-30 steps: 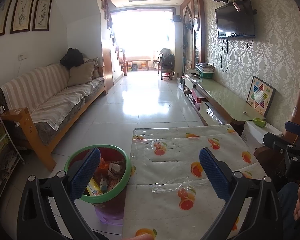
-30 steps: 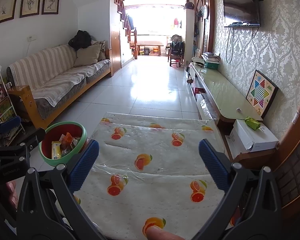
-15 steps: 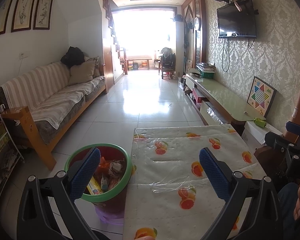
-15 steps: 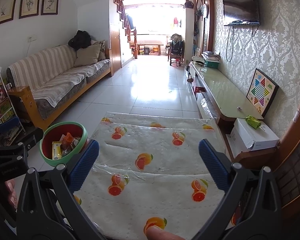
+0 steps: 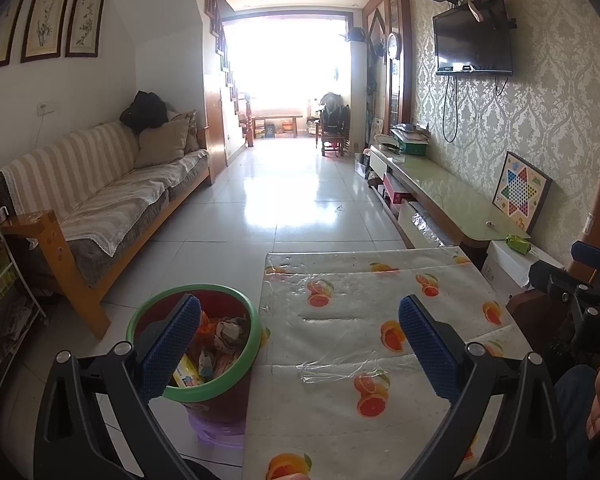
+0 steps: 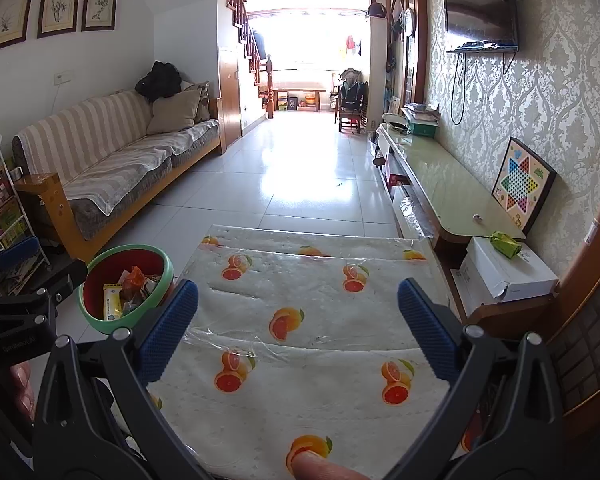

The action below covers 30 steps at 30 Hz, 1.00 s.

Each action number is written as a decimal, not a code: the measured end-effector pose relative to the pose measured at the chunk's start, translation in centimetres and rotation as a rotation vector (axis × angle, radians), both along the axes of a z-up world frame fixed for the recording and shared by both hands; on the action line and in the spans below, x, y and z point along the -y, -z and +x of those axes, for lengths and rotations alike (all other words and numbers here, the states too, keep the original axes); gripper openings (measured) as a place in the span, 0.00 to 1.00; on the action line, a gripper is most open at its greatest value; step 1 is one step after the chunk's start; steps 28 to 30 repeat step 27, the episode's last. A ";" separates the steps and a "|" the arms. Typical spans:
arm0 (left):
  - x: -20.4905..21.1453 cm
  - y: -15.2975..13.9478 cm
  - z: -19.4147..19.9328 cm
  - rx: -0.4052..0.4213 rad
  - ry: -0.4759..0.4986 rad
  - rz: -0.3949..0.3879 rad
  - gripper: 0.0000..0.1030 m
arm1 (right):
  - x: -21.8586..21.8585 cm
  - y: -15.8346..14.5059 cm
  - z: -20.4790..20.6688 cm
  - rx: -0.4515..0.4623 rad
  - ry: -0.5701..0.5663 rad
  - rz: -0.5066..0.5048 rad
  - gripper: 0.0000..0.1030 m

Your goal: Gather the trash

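Note:
A red bin with a green rim (image 5: 236,380) (image 6: 100,316) stands on the floor left of the table, holding crumpled paper, an orange wrapper and a yellow packet. My left gripper (image 5: 300,344) hangs open above the table's left edge, its left finger over the bin. My right gripper (image 6: 298,320) is open over the table (image 6: 324,292), nothing between its blue pads. The table wears a white cloth with orange fruit prints under clear film. A small green packet (image 6: 505,243) lies on a white box at the right.
A striped sofa (image 6: 112,168) runs along the left wall, a magazine rack (image 6: 0,216) near it. A long low glass-topped cabinet (image 6: 440,188) with a checkers board (image 6: 522,186) lines the right wall. Tiled floor (image 6: 312,172) stretches ahead. A fingertip (image 6: 320,466) shows at the bottom edge.

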<state>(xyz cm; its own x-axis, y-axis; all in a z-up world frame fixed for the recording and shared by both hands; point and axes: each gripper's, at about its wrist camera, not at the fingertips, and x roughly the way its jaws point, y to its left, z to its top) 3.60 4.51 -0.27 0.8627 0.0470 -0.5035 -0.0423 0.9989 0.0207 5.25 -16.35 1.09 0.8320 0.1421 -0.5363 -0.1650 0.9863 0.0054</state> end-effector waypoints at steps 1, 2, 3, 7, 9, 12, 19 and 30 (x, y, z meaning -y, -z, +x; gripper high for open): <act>0.0 0.0 0.0 -0.001 0.000 0.001 0.92 | 0.0 0.0 0.0 0.000 0.000 0.000 0.95; 0.0 0.0 0.0 -0.002 0.000 -0.001 0.92 | 0.0 0.0 0.0 0.000 0.000 -0.001 0.95; 0.1 0.0 0.0 -0.003 -0.001 -0.001 0.92 | 0.0 0.0 0.0 -0.001 0.000 0.000 0.95; 0.1 0.0 0.2 -0.006 0.000 -0.003 0.92 | 0.0 0.0 0.0 -0.001 0.002 0.002 0.95; 0.2 0.0 0.1 -0.005 -0.002 0.001 0.92 | 0.0 0.0 0.0 -0.001 0.004 0.000 0.95; 0.2 0.1 0.1 -0.005 -0.001 -0.001 0.92 | 0.0 0.1 0.0 0.000 0.004 0.001 0.95; 0.5 -0.1 -0.7 0.042 -0.010 0.017 0.92 | 0.2 0.3 0.0 -0.006 0.007 0.002 0.95; 0.3 0.3 -0.3 0.006 -0.027 -0.007 0.92 | 0.2 0.4 -0.1 -0.007 0.006 0.003 0.95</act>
